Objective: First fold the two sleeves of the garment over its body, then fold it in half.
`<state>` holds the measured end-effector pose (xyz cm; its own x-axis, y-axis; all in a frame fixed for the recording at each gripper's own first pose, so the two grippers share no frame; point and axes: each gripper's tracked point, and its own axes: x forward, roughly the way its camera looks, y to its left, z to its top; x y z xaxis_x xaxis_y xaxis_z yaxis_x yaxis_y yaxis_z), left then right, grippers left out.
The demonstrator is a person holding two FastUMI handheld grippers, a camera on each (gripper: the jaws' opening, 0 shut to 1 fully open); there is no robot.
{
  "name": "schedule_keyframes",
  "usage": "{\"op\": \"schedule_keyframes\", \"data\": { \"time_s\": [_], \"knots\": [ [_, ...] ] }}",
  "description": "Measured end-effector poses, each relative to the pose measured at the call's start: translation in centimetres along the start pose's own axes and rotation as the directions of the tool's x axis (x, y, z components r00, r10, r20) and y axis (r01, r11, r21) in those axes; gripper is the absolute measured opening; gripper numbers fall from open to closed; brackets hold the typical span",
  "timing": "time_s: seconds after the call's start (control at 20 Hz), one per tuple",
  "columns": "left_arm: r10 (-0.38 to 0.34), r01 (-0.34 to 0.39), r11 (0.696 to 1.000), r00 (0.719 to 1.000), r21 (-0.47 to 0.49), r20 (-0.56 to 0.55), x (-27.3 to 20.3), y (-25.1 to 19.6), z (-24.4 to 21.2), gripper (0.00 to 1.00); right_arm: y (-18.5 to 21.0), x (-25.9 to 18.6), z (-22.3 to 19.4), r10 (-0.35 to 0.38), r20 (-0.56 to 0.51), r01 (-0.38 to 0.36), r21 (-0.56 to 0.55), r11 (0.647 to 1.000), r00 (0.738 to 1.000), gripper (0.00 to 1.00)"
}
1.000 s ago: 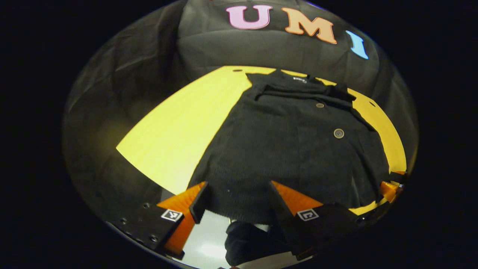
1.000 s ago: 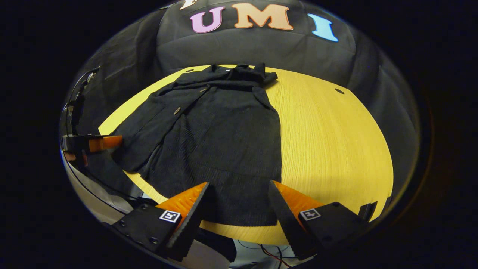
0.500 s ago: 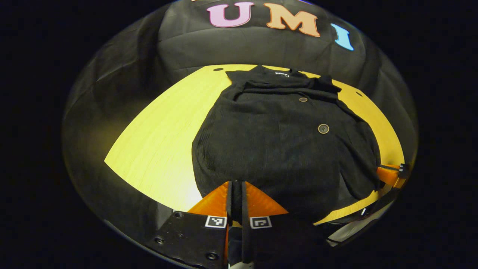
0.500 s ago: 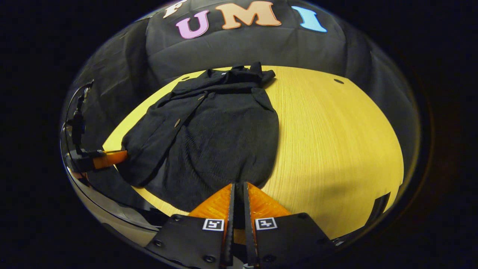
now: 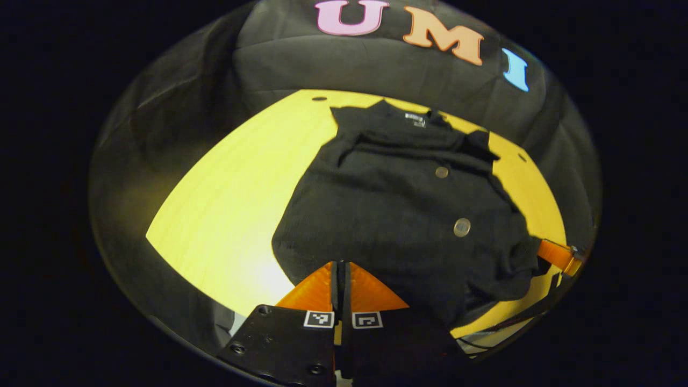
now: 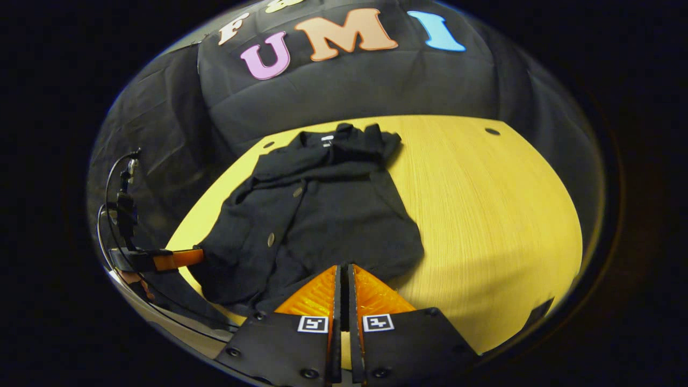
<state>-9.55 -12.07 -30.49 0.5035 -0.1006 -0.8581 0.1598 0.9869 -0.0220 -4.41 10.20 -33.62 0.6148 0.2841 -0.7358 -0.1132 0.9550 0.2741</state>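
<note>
A black buttoned garment (image 5: 398,215) lies on the yellow table (image 5: 231,204), its collar (image 5: 414,121) at the far end. In the left gripper view my left gripper (image 5: 341,264) is shut on the garment's near hem at its left corner. My right gripper (image 5: 559,257) holds the hem's other corner at the far right. In the right gripper view the garment (image 6: 322,215) is bunched, with its near edge raised off the table. There my right gripper (image 6: 344,267) is shut on the hem, and the left gripper (image 6: 180,258) pinches the corner at the left.
Bare yellow table (image 6: 484,215) stretches to the right of the garment, with a small hole (image 6: 491,131) near its far edge. A cable (image 6: 121,177) rises above the left gripper. The black cloth wall closes off the back.
Both grippers went from open around the hem to shut on it. They have since carried the hem up and toward the collar, so the garment looks shorter and bunched.
</note>
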Motion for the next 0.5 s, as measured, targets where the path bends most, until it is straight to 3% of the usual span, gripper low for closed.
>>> {"op": "schedule_keyframes", "data": {
  "time_s": [0.3, 0.5],
  "knots": [
    [-0.089, 0.086, 0.996, 0.979, 0.02, 0.182, 6.2, -3.1, 15.1, 0.0, -1.2, 6.2, 13.9, 0.039, 0.127, -0.052, 0.103, 0.993, 0.991, 0.09],
    [-0.105, 0.098, 0.994, 0.966, 0.039, 0.238, 13.7, -3.8, 23.9, 0.0, -3.9, 12.1, 23.1, -0.053, 0.21, 0.027, 0.124, 0.992, 0.976, 0.09]
  ]
}}
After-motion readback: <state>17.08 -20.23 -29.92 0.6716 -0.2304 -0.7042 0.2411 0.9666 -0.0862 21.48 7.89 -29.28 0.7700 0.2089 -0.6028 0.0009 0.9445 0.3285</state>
